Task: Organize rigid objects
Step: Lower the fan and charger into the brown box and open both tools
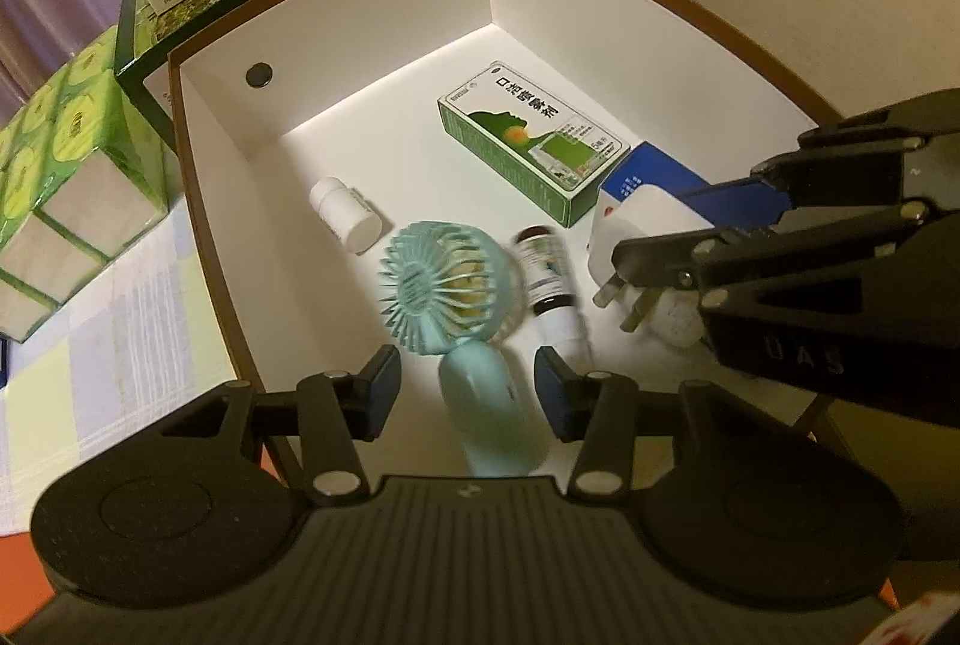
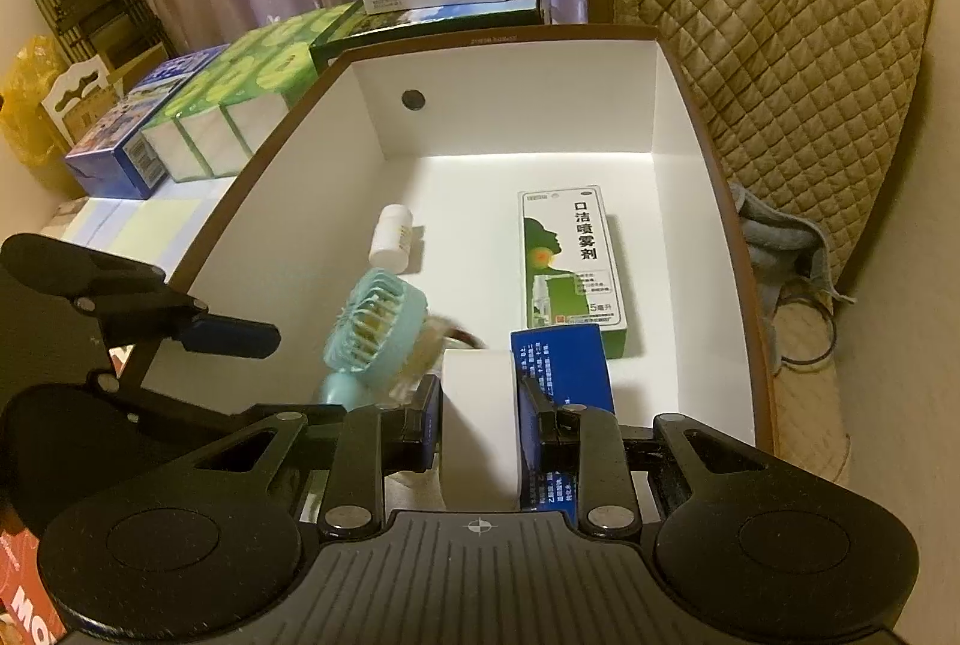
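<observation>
Showing both claws low inside the white bin (image 1: 390, 15). The left claw (image 1: 468, 381) stands spread, and the fan (image 1: 420, 285) handle lies between its pads with gaps on either side; the fan is blurred and looks loose. The right claw (image 2: 480, 408) is pressed onto a white plug (image 2: 477, 441), prongs pointing down. A blue carton (image 2: 564, 369) sits just beside the plug; whether it is also pinched cannot be told.

Likely hazards:
- The unheld fan may tip onto the dark vial (image 1: 549, 279) touching its guard and set the vial rolling.
- The prongs may catch the vial or the green carton (image 1: 528, 135) if the plug is lowered here.
- The two claws are close enough to knock together.
</observation>
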`<state>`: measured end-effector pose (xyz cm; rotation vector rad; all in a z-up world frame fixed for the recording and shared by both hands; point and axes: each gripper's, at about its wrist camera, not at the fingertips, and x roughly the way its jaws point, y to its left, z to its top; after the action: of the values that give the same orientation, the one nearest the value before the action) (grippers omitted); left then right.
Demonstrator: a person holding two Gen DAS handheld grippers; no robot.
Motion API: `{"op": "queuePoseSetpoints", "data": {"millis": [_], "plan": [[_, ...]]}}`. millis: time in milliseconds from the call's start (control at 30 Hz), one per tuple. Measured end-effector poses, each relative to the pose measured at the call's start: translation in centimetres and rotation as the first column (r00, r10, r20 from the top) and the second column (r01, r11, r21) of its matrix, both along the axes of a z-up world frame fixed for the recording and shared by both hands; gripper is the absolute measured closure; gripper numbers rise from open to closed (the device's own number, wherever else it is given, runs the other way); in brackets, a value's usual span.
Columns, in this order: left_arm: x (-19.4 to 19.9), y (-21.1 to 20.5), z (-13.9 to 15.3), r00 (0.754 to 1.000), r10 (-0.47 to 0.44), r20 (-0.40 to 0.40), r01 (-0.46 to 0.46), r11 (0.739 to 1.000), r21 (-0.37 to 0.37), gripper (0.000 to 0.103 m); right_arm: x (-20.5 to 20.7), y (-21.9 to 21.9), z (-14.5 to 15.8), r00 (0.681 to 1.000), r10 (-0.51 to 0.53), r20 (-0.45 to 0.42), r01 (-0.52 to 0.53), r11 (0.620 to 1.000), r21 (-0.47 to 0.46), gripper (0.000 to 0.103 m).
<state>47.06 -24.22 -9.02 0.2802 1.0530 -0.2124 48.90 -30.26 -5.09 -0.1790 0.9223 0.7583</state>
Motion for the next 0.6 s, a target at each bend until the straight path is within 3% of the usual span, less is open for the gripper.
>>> {"op": "queuePoseSetpoints", "data": {"millis": [600], "plan": [[0.19,0.65,0.4,1.0,-0.012,0.005,0.012,0.999,-0.046,0.056,0.34,-0.41,0.15,0.999,-0.025,-0.024,0.025,1.0,-0.01,0.078]]}}
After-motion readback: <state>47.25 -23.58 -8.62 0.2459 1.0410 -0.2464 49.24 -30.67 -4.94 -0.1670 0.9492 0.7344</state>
